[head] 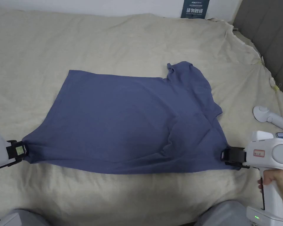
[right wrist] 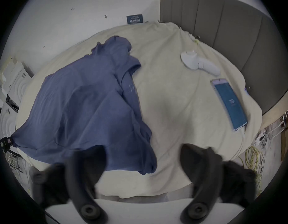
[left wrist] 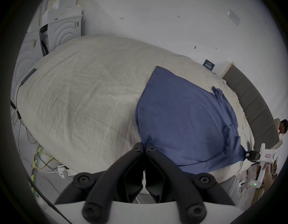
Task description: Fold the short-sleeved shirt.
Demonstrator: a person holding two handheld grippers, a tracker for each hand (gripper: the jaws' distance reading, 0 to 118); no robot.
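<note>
Light: soft, even, dim indoor light with no glare.
Shadows: faint, under the shirt (head: pixel 129 123) folds on the bed (head: pixel 132 41).
Distortion: both gripper views bulge, ringed by black vignette.
Blur: right tongs (right wrist: pixel 143 156) smeared; head view sharp.

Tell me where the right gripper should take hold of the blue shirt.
Grip the shirt at its bunched near corner on the sleeve end, bringing the right gripper in low along the bed from its own side. That corner lies at the edge, opposite the corner the left gripper pinches, so both should lift evenly.
</note>
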